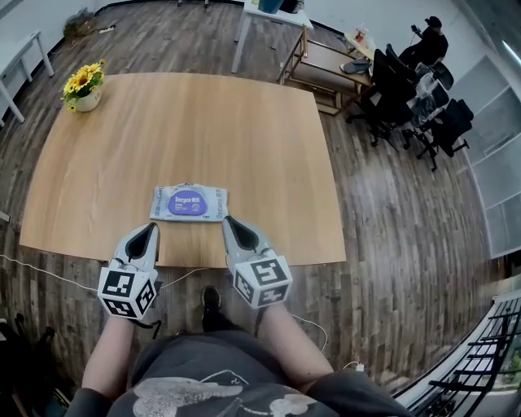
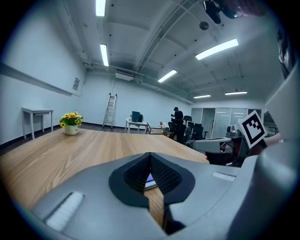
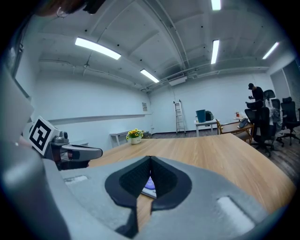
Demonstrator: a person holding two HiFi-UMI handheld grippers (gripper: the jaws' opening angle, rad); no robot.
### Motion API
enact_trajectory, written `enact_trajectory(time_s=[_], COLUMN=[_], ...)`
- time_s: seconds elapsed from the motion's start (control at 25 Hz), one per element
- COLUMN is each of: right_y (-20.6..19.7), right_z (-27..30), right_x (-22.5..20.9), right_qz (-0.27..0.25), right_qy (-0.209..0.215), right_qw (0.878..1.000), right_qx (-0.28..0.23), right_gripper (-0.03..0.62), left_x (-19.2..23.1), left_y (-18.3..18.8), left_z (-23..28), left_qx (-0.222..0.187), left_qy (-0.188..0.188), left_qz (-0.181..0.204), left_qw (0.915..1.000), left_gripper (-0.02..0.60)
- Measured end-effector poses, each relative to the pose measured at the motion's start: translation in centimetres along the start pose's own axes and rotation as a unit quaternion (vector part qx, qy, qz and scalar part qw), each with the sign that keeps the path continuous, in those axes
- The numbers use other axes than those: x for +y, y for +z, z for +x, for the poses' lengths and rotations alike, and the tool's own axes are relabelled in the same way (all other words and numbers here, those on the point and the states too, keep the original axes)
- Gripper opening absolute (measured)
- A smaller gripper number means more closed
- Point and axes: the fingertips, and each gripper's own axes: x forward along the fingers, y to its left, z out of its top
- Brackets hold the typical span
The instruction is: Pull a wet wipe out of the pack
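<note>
A flat pack of wet wipes with a purple oval label lies on the wooden table near its front edge. My left gripper sits just below the pack's left end, shut and empty. My right gripper sits just below the pack's right corner, also shut with nothing held. In the left gripper view a sliver of the pack shows through the gap behind the closed jaws of the left gripper. The right gripper view shows the pack the same way past the right gripper.
A pot of yellow flowers stands at the table's far left corner. Office chairs and a person are at the back right, with a white desk and a low wooden shelf beyond the table. A cable runs along the floor.
</note>
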Motion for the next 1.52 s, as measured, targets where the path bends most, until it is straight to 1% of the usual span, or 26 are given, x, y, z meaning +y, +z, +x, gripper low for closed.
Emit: enact_trajectory(time_s=[0.12,0.32,0.48,0.6,0.68,0.96,1.04,1.2,1.32,1.4,1.52], right_y=[0.3,-0.3,-0.9,-0.9,-0.8,-1.3,-1.6,-2.3,-3.0,-3.8,-4.5], right_z=[0.9,2.8,4.4,5.5,6.3,8.6,9.0,9.7,10.1,10.5,10.8], right_x=[-1.3,-2.2,-2.4,-2.0,-2.0,-2.4,-2.2,-2.3,-2.4,-2.2,-1.7], right_qz=[-0.005,-0.011,-0.015,-0.008,-0.006,-0.003,-0.006,-0.011,-0.019,-0.022,-0.032], right_qy=[0.009,0.031,0.032,0.032,0.028,-0.004,-0.010,-0.023,-0.024,-0.023,-0.020], right_qw=[1.000,0.999,0.999,0.999,0.999,0.998,0.998,0.996,0.995,0.993,0.991], right_qx=[0.003,0.015,0.027,0.031,0.032,0.055,0.064,0.081,0.099,0.111,0.126], right_gripper=[-0.009,-0.009,-0.009,-0.009,-0.009,-0.009,-0.009,-0.009,-0.009,-0.009,-0.009], left_x=[0.5,1.3,1.9,2.7,3.3,5.1,5.3,5.2,5.0,5.1,5.3], left_y=[0.2,0.7,-0.7,-1.0,-1.4,-4.6,-5.6,-7.3,-8.3,-9.3,-10.4], left_z=[1.6,3.0,4.3,4.5,4.8,7.0,7.5,8.4,9.2,9.4,9.3], left_qx=[0.005,-0.002,0.025,0.033,0.039,0.096,0.117,0.152,0.174,0.191,0.208], left_qy=[0.010,0.026,0.026,0.020,0.014,-0.011,-0.023,-0.059,-0.080,-0.085,-0.087], left_qz=[0.006,0.011,0.022,0.026,0.016,-0.003,-0.004,0.007,0.010,0.015,0.011], left_qw=[0.9999,0.9996,0.9991,0.9989,0.9990,0.9953,0.9929,0.9866,0.9813,0.9778,0.9742], left_gripper=[0.018,0.018,0.018,0.018,0.018,0.018,0.018,0.018,0.018,0.018,0.018])
